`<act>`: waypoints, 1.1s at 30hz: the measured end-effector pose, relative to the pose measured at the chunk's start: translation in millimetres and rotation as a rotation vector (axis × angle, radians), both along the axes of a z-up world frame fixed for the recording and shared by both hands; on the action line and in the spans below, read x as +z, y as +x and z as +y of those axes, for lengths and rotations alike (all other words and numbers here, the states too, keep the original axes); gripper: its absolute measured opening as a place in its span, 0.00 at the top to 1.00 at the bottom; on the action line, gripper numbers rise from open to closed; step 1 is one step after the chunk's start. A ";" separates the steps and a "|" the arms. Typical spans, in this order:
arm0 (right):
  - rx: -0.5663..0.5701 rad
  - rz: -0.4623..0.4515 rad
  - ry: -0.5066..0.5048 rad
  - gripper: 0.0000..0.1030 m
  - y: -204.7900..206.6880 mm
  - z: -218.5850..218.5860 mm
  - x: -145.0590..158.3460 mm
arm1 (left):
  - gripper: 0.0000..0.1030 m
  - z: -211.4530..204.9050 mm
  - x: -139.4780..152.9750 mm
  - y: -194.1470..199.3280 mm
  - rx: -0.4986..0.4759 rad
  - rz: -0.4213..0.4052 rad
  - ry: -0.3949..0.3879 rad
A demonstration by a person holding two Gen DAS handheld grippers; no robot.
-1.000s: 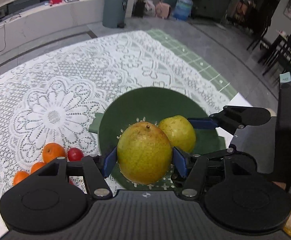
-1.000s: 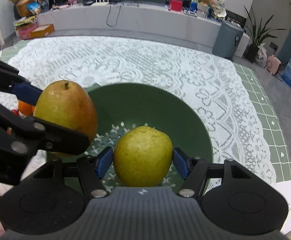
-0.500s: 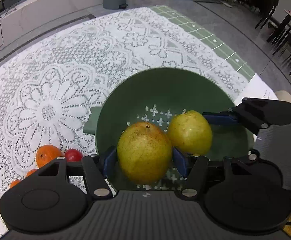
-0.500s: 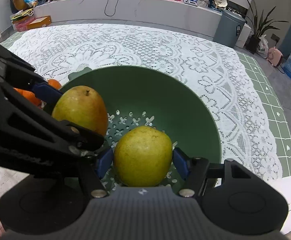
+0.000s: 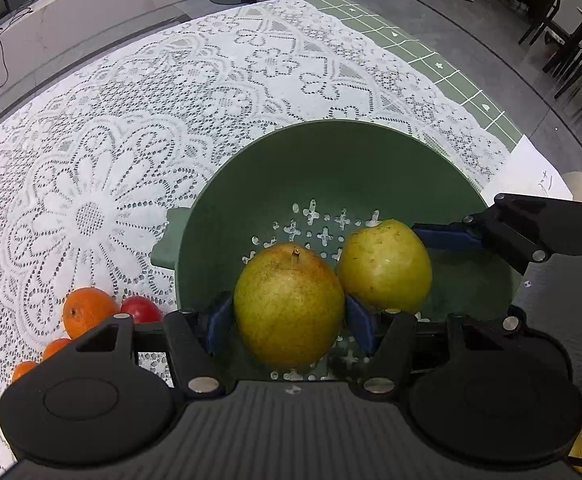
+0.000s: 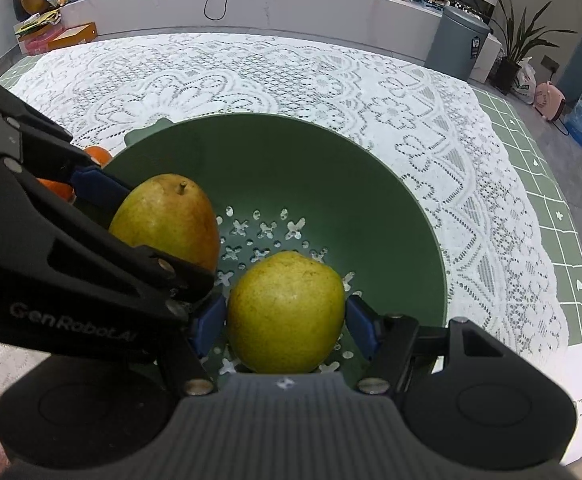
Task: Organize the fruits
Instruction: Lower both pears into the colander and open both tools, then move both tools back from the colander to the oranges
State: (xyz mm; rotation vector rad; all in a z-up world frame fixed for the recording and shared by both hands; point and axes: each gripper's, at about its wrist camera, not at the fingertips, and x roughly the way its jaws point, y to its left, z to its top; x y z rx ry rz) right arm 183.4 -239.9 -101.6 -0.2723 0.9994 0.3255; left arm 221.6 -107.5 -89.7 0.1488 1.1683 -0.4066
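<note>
My left gripper (image 5: 289,320) is shut on a yellow-green pear with a reddish blush (image 5: 289,312) and holds it low inside the green colander bowl (image 5: 331,160). My right gripper (image 6: 287,324) is shut on a second, yellower pear (image 6: 287,312) beside it in the same bowl (image 6: 371,184). The right-held pear also shows in the left wrist view (image 5: 385,266), and the left-held pear in the right wrist view (image 6: 167,220). The two pears sit close together, above the perforated bottom.
Oranges (image 5: 87,312) and a small red fruit (image 5: 143,309) lie on the white lace tablecloth (image 5: 131,120) left of the bowl. An orange (image 6: 99,154) peeks behind the left gripper. The table edge and floor lie to the right.
Both grippers have moved forward and down with their pears, from above the bowl's near rim to deep inside it. Both stay shut.
</note>
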 end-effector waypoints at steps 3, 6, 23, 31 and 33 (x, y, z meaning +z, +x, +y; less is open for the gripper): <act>-0.003 -0.003 -0.006 0.39 -0.5 -0.2 0.7 | 0.33 0.1 0.0 -0.3 0.007 0.002 -0.001; -0.018 -0.032 -0.035 0.32 -3.9 0.8 3.4 | 0.32 0.0 0.9 -0.3 0.018 0.009 -0.006; -0.014 -0.200 -0.005 0.20 -29.5 -2.0 29.5 | 0.28 11.9 39.5 -30.9 0.074 -0.117 -0.036; -0.035 -0.352 0.052 0.20 -51.8 -3.8 54.2 | 0.28 45.8 68.1 -67.8 0.169 -0.266 -0.019; -0.044 -0.388 0.051 0.20 -56.7 -3.0 60.0 | 0.28 54.2 77.2 -77.3 0.185 -0.306 -0.006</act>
